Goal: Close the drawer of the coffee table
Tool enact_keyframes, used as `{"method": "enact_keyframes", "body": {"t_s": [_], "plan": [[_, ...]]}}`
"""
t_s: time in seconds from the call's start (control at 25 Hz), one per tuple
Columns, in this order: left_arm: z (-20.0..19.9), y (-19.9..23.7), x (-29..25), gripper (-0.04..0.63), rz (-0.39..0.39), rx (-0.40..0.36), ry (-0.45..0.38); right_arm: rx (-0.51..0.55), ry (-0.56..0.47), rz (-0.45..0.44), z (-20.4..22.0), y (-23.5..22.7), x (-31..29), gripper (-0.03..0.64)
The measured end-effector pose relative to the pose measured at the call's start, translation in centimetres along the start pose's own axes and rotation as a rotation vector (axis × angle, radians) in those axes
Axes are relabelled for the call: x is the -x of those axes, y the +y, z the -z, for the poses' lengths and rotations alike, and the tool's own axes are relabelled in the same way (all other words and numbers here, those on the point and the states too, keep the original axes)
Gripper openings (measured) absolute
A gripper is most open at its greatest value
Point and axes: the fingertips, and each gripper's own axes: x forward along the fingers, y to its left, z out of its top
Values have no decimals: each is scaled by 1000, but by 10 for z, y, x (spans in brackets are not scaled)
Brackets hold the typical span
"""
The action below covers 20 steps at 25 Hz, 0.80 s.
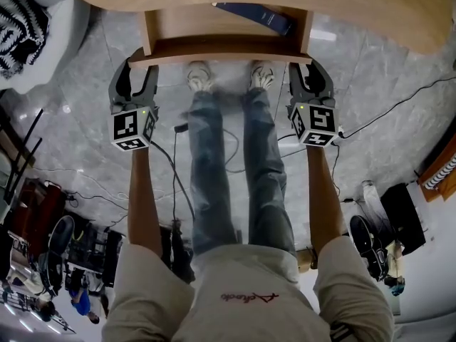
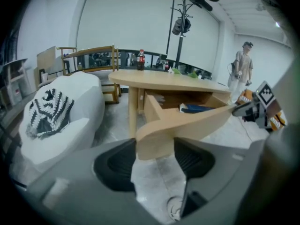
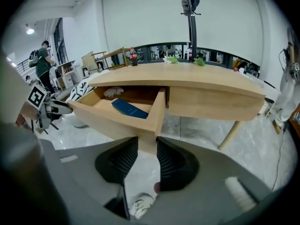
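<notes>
The wooden coffee table (image 1: 342, 6) has its drawer (image 1: 221, 57) pulled out toward me, with a dark blue book (image 1: 256, 16) lying inside. My left gripper (image 1: 137, 66) is shut on the left end of the drawer front (image 2: 187, 121), and both pads touch the wood in the left gripper view (image 2: 155, 149). My right gripper (image 1: 306, 66) is shut on the drawer's right front corner (image 3: 108, 118). There the wood fills the gap between its jaws (image 3: 147, 146). The book (image 3: 130, 109) also shows in the right gripper view.
A white sofa with a striped cushion (image 2: 61, 121) stands left of the table. My own legs and shoes (image 1: 201, 77) are just below the drawer front. Cables (image 1: 178, 162) trail over the marble floor. A cola bottle (image 2: 140, 60) stands on the tabletop. A person (image 2: 241, 69) stands beyond.
</notes>
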Motion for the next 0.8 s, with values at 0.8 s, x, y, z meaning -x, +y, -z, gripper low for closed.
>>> {"method": "enact_keyframes", "body": {"t_s": [0.8], "plan": [[-25,5,-24,253,-17,12,-37,4,-53,22,-32,-19,-24,133]]}}
